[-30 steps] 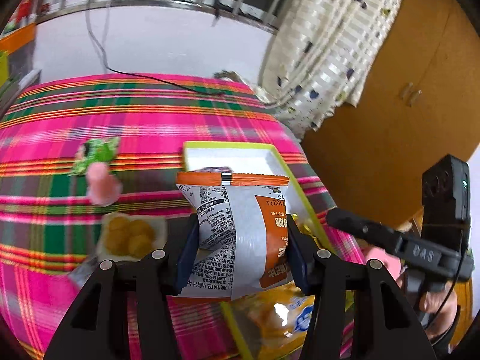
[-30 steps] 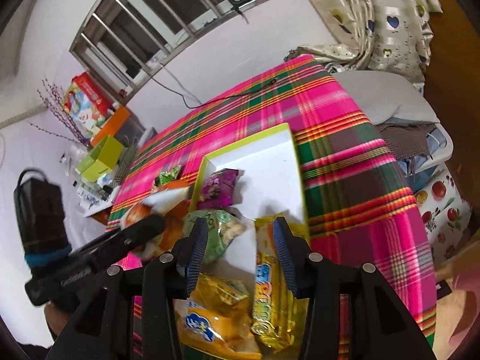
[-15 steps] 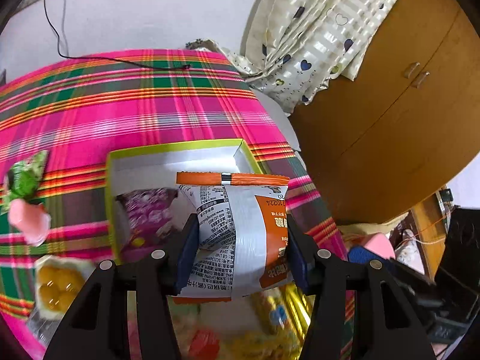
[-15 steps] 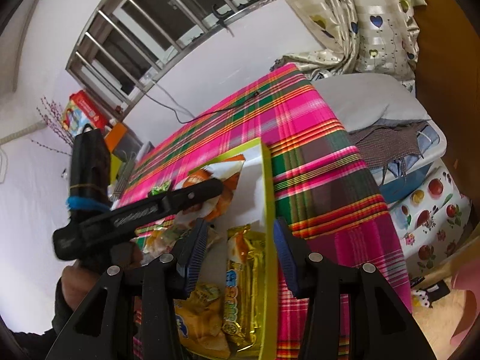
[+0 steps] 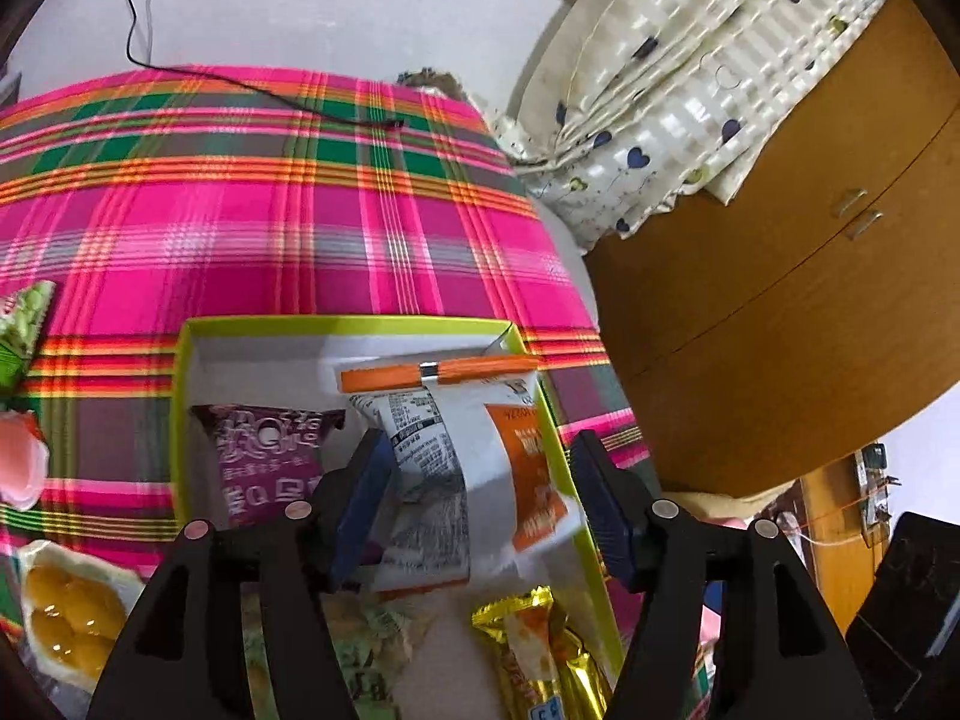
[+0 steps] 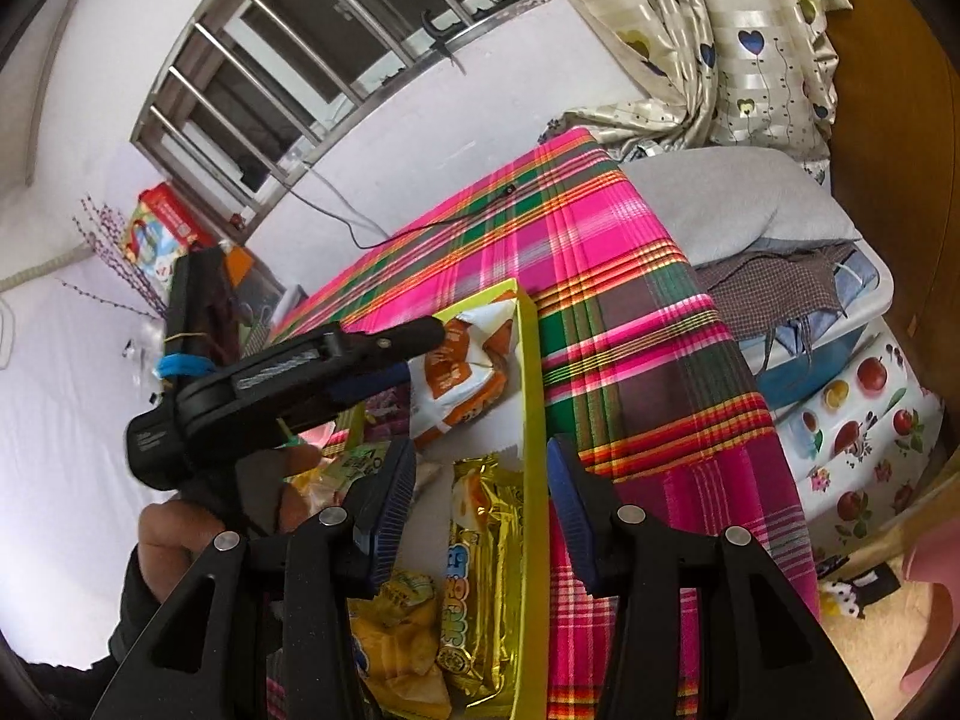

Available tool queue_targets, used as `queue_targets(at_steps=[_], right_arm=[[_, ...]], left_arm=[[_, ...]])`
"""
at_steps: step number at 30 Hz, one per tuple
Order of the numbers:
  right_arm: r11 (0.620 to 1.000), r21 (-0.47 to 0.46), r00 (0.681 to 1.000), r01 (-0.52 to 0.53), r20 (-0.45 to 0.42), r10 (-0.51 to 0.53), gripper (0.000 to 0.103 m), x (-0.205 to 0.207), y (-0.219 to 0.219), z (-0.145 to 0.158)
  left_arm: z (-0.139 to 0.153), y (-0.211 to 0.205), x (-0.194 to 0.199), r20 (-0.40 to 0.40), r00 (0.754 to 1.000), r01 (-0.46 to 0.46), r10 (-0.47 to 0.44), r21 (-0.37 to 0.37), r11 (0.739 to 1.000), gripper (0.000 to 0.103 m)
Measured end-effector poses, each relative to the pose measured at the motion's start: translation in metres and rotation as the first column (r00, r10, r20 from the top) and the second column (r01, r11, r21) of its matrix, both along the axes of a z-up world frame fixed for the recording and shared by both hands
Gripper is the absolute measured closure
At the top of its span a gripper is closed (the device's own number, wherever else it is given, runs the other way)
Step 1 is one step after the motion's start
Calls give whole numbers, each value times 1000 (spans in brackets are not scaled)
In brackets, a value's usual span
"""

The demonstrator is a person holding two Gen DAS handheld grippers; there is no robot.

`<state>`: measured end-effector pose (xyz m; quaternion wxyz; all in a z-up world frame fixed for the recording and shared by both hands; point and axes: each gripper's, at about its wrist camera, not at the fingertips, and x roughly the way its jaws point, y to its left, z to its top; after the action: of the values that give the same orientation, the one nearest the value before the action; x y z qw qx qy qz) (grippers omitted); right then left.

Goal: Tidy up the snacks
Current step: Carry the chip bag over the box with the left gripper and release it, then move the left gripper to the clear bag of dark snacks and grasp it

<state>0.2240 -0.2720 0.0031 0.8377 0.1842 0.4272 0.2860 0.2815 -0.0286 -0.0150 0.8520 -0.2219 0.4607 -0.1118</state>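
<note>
Released since a moment ago, orange-white snack packet (image 5: 474,468) is lying blurred in green-rimmed box (image 5: 180,396) beside purple packet (image 5: 270,462), left gripper (image 5: 480,510) spreading wide around it. Right gripper (image 6: 480,510) is gaping, straddling the box wall; gold packet (image 6: 480,576) partly hidden.

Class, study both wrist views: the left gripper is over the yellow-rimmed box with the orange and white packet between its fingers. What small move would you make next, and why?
Probably draw the left gripper back from the box. Its jaws stand wide, and the orange and white packet looks loose between them, over the box's white floor beside the purple packet.
</note>
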Motion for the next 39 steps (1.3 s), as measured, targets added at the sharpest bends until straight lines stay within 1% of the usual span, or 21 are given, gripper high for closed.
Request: queue_targets(at_steps=[5,9,14,21,29,39], right_arm=[[1000,-9,999,2,34,-2,59,-12,4,9],[999,-54,997,5,78,-1,59,-25,11,16],[995,-100,992,-15,122,27,59,-40,25,20],[990,-126,985,-67,150,85,59,-62,43,21],[983,-135,977,-123,158,144,59,-75,61,23],[972,-155,956,-177,209,207,59,-89,83,29]], left_arm=[[25,4,-24,78,996,35,-35,5,999,40],[38,10,-51,129,990,47,-47,8,999,40],[44,20,-87,165,986,25,-31,40,999,40],[48,30,-134,215,977,-21,-2,104,994,40],[38,53,-170,221,974,-79,51,119,990,40],[23,95,-201,209,965,-187,160,115,976,40]])
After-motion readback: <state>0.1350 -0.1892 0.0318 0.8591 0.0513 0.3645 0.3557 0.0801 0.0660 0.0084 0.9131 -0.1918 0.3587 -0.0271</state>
